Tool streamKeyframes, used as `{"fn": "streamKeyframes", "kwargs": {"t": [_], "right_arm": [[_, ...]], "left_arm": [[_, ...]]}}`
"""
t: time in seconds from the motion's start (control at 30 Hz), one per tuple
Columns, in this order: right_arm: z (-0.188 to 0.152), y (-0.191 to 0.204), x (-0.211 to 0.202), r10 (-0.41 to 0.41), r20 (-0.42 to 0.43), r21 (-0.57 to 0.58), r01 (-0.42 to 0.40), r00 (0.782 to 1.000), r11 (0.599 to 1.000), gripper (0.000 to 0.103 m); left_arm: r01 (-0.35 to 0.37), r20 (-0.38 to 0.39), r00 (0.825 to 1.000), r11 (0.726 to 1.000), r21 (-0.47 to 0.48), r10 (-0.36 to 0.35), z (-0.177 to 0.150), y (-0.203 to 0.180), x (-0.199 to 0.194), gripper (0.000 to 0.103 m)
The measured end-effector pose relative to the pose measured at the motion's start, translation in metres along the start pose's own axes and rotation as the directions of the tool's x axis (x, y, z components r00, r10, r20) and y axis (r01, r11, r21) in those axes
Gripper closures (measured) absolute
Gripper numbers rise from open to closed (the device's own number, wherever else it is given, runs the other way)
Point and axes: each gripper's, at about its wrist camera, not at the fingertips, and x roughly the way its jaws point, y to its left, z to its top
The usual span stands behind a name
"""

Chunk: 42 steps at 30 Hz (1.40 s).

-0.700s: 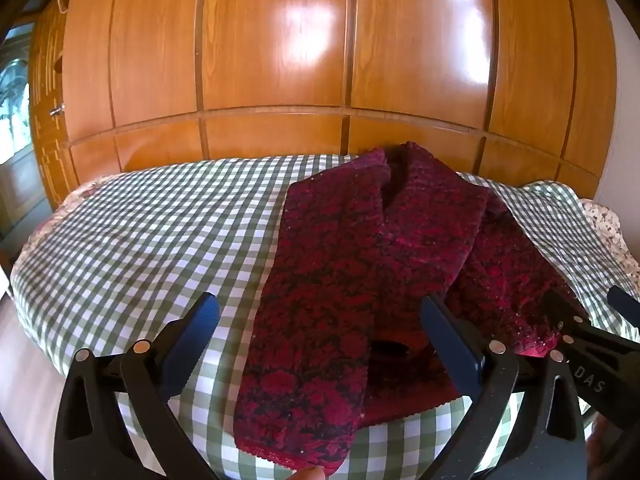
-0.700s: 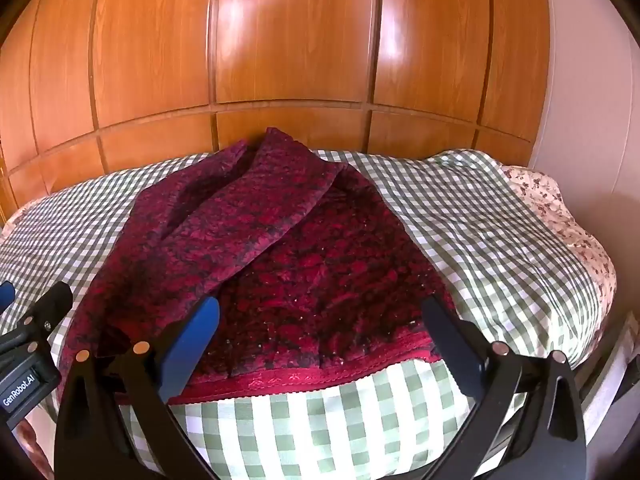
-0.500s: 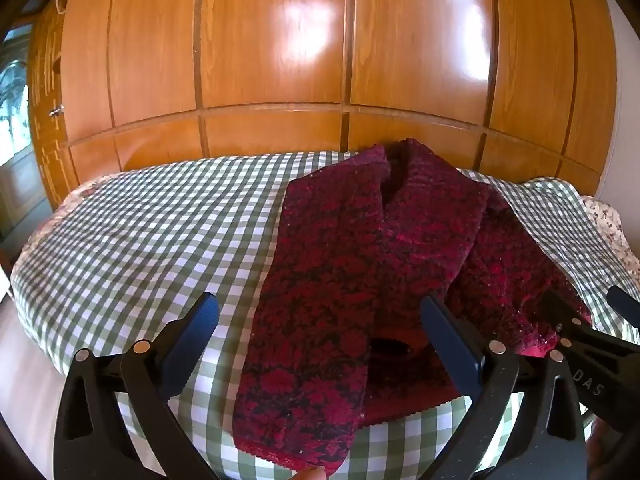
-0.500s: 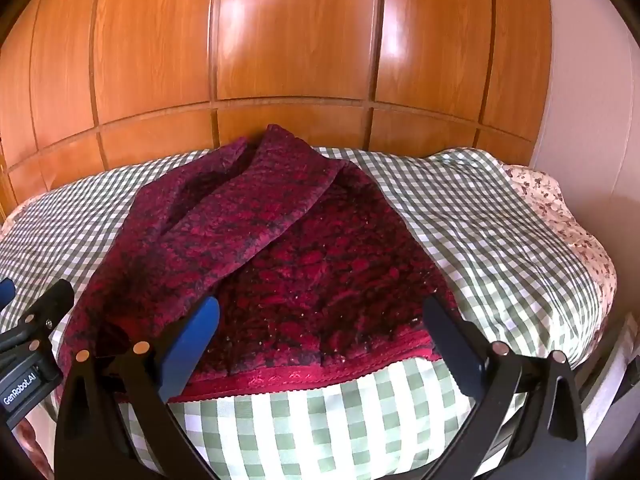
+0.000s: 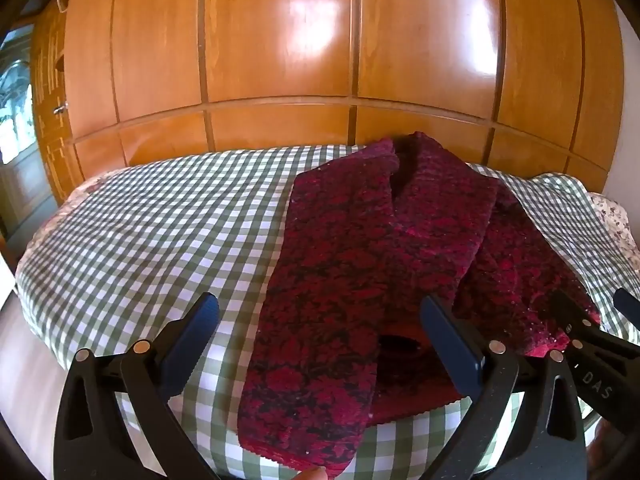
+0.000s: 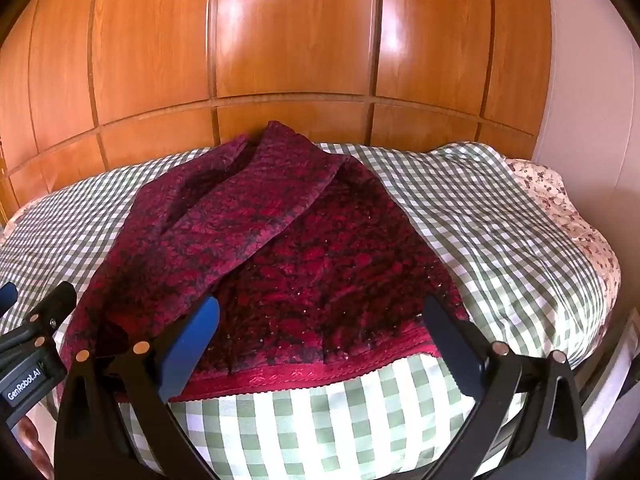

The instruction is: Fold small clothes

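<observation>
- Fingers: left gripper (image 5: pixel 320 344) and right gripper (image 6: pixel 320 344) both spread wide, holding nothing, hovering at the bed's near edge.
- Garment: dark red patterned top (image 6: pixel 304 264) lies on the checked bedspread (image 5: pixel 152 232), hem band between and just beyond the right fingers, long panel between the left fingers.
- Progress: looks partway, both sleeves laid in over the body; cross folds left.
- Room: bare bedspread beyond the fingers on either side of the top; wooden wardrobe (image 6: pixel 296 40) far behind.

"GenRobot.AI" on left gripper (image 6: pixel 24 376); "DAS" on right gripper (image 5: pixel 596 380)
</observation>
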Motion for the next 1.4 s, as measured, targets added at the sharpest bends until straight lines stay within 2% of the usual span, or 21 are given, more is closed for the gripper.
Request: {"fn": "streamKeyframes", "kwargs": {"t": [0.8,0.83,1.4], "right_arm": [[-0.001,0.001,0.003,0.034,-0.015,0.009,-0.034,0.999,0.999,0.002],[-0.001,0.001,0.003,0.034,-0.015,0.009,-0.033,0.999,0.999,0.002],[-0.003,0.001,0.004,0.041,-0.021,0.007,-0.041,0.999,0.999,0.002]], "left_arm": [[-0.002,-0.016,1.000,1.000,-0.008,0.002,-0.001,0.010,-0.003,0.003],[-0.005,-0.021,1.000,1.000,-0.003,0.005,0.004,0.000,0.002,0.003],[-0.004,-0.041,0.999,1.000,-0.013,0.004,0.005,0.001,0.005,0.003]]}}
